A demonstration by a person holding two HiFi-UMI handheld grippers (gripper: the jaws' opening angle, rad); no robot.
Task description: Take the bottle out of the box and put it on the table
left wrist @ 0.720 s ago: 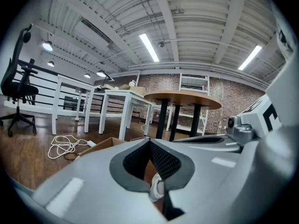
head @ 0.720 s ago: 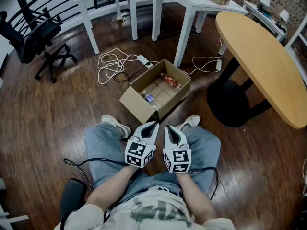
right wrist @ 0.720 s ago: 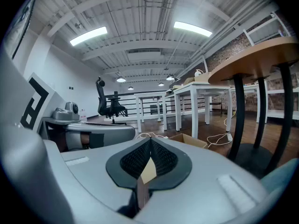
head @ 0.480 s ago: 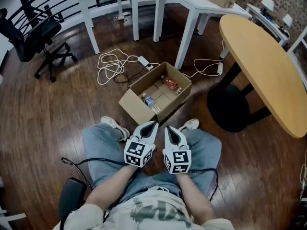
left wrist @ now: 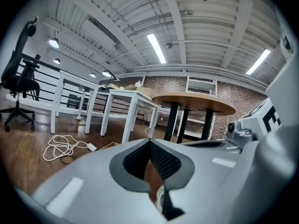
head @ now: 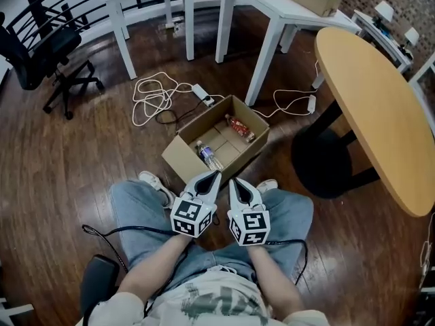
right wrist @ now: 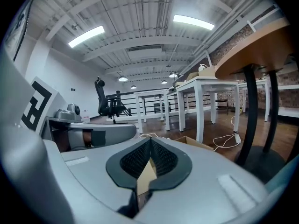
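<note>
Head view: left gripper point(head: 216, 174) and right gripper point(head: 232, 180) hover side by side over the person's lap, both pinched tight and empty, and just beyond their tips sits the open cardboard box point(head: 178, 158), with a clear bottle point(head: 208, 157) at its near end, a red bottle point(head: 240, 128) further off, and the round wooden table point(head: 380, 107) out right of the right jaws. Left gripper view: pads meet tip to tip, nothing between them, a white cable point(left wrist: 60, 146) coiled ahead-left. Right gripper view: jaws fully closed, gripping nothing, box edge just past the tips.
</note>
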